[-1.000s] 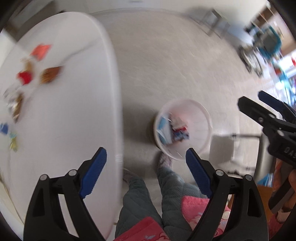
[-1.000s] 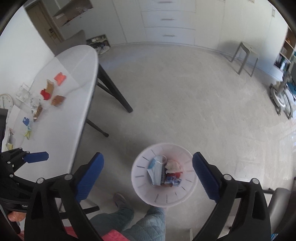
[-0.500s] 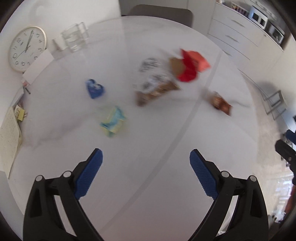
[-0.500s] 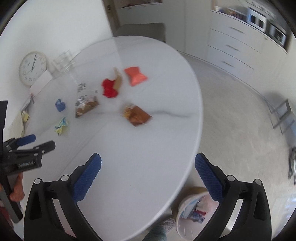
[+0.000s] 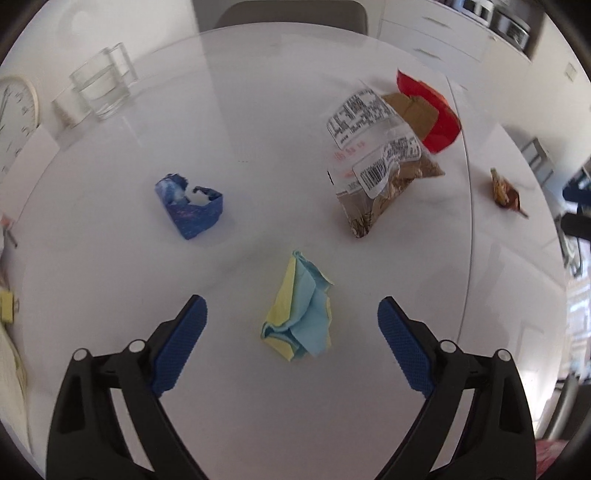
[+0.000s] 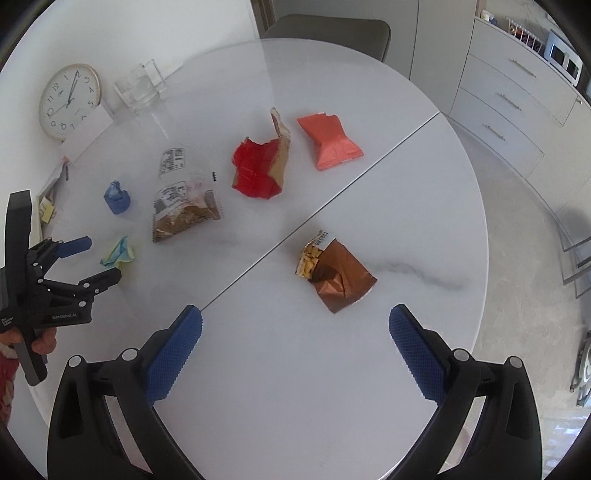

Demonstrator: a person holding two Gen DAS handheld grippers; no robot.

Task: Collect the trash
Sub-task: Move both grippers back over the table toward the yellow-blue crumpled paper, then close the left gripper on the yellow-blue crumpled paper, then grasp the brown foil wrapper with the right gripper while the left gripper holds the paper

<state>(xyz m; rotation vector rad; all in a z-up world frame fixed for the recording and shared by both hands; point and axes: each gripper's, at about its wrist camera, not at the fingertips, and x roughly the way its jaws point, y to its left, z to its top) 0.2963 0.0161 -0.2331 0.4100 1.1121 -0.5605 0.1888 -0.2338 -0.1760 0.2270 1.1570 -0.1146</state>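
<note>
Wrappers lie scattered on the round white table. A crumpled yellow-and-blue paper wad lies between the fingers of my left gripper, whose jaws are closing without touching it. The right wrist view shows that gripper at the left, hovering by the same wad. My right gripper stands open over the table, with a brown snack wrapper just ahead of its fingertips. Further off lie a blue scrap, a clear labelled bag, a red torn wrapper and an orange-pink packet.
A glass and a wall clock stand at the table's far left edge, with papers beside them. A chair sits behind the table. Drawers line the right wall over grey floor.
Both grippers swung away from the white bin on the floor to above the table. The left has come down over the yellow-and-blue wad, the right over the brown wrapper.
</note>
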